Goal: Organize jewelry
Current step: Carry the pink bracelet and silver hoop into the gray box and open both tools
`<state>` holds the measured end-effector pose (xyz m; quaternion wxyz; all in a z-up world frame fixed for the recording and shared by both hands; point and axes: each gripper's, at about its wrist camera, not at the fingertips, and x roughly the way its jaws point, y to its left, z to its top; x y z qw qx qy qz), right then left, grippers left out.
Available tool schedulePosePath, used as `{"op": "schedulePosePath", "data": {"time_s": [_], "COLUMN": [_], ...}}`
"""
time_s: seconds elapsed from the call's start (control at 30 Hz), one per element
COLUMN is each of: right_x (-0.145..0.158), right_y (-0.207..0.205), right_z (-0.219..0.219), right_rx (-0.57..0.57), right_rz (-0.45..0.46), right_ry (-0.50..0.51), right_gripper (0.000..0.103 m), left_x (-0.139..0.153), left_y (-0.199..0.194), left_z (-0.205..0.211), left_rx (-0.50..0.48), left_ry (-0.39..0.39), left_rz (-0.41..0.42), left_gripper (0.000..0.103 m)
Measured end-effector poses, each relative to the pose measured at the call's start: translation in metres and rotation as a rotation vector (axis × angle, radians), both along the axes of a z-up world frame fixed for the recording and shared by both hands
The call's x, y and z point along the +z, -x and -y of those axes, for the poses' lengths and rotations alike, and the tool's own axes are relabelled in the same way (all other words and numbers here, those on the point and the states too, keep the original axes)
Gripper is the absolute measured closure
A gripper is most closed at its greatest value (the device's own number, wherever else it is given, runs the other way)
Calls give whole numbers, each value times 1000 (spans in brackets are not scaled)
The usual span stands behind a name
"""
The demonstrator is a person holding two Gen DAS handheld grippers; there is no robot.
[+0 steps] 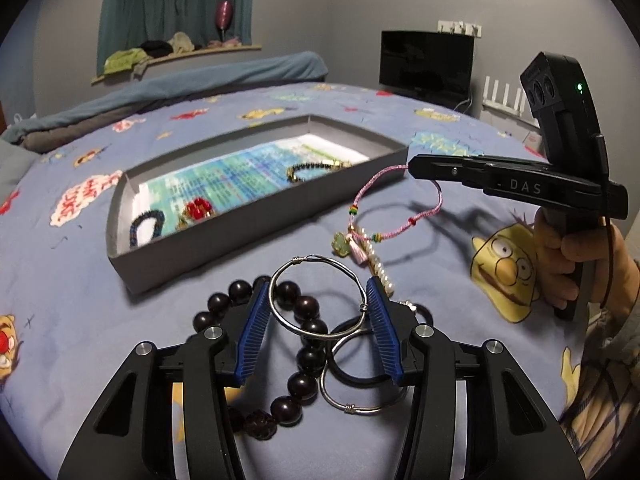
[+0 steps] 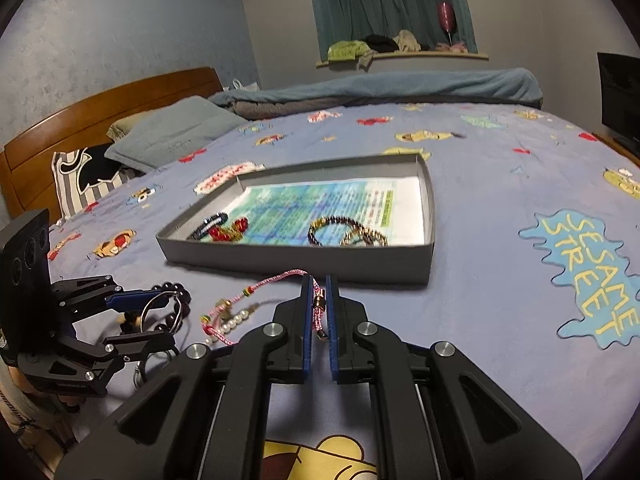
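Lying on the blue cartoon bedsheet (image 1: pixel 280 100), a grey tray (image 1: pixel 256 240) at the left holds a dark beaded bracelet (image 1: pixel 146 226), a red bead piece (image 1: pixel 198 208) and a gold-and-black bracelet (image 1: pixel 316 170). Just beside the tray's near wall, the left gripper (image 1: pixel 316 308) stands spread wide around a silver wire bangle (image 1: pixel 316 296) resting on dark wooden beads (image 1: pixel 304 344). Further right, the right gripper (image 2: pixel 318 300) is clamped on a pink cord bracelet (image 1: pixel 394 216), lifting it above a pearl strand (image 1: pixel 378 264).
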<state>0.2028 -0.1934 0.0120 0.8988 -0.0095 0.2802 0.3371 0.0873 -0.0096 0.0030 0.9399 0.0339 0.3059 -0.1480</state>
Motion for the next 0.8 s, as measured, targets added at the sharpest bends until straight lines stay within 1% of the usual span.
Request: {"op": "schedulePosePath", "data": {"time_s": [0.2, 0.4, 0.63, 0.8], "right_x": [12, 21, 36, 45], "right_y": [5, 7, 7, 4], "right_z": [0, -2, -5, -5], "right_rx": [4, 11, 13, 5], "right_rz": [50, 76, 105, 120], "right_ry": [-19, -54, -104, -148], "right_gripper": [97, 97, 97, 97], "left_x": [7, 13, 21, 26], "left_y": [-2, -7, -19, -27], "left_z": [-3, -9, -19, -25], "left_rx": [16, 46, 94, 124], "left_ry": [12, 27, 64, 71], "left_rz": [30, 50, 71, 88], "left_gripper": [52, 52, 53, 53]}}
